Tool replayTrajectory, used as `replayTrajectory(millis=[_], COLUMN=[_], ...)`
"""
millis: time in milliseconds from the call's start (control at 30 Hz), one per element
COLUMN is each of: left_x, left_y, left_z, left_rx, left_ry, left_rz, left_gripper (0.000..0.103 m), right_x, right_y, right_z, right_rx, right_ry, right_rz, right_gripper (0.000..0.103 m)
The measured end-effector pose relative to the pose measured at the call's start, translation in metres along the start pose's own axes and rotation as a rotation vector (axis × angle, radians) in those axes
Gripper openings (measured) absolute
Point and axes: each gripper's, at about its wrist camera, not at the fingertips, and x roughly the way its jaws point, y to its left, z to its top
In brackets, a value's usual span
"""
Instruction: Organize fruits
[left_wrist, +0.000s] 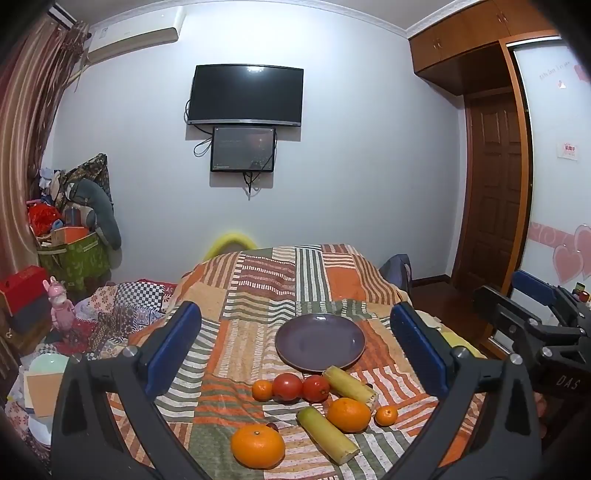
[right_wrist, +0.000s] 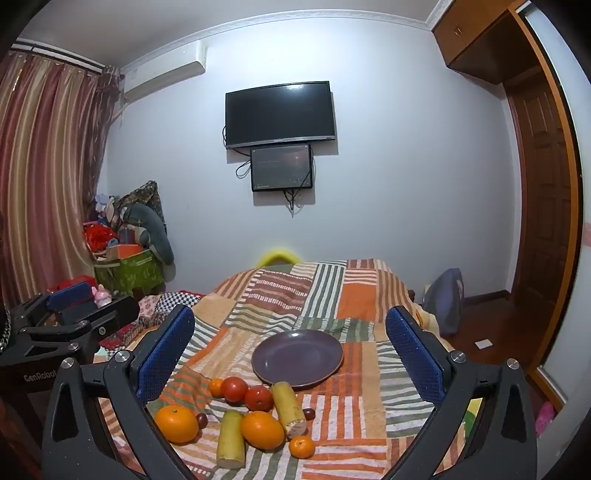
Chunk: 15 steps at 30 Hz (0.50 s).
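An empty purple plate (left_wrist: 320, 341) (right_wrist: 297, 357) sits on a striped patchwork cloth. In front of it lie two red tomatoes (left_wrist: 287, 386) (right_wrist: 234, 388), several oranges including a large one (left_wrist: 258, 445) (right_wrist: 176, 423), two yellow-green cane pieces (left_wrist: 327, 434) (right_wrist: 231, 438) and small dark fruits (right_wrist: 201, 419). My left gripper (left_wrist: 295, 347) is open and empty, above the fruit. My right gripper (right_wrist: 290, 350) is open and empty, also above the fruit. Each gripper shows at the edge of the other's view.
The cloth-covered table (left_wrist: 258, 280) drops off at its far edge toward a white wall with two screens. Cluttered bags and boxes (left_wrist: 74, 236) stand at the left. A wooden door (left_wrist: 495, 184) and floor are at the right.
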Motion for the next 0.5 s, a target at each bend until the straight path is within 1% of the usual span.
replayTrajectory(millis=[500], left_x=[-0.0017], left_y=[-0.0048], left_z=[0.0006], left_rx=[0.002], left_ry=[-0.003], left_rz=[0.003], left_gripper=[0.103], right_x=[-0.0007], right_y=[0.0042], right_z=[-0.0006], right_rx=[-0.013], right_ry=[0.005], right_rz=[0.006], right_gripper=[0.103])
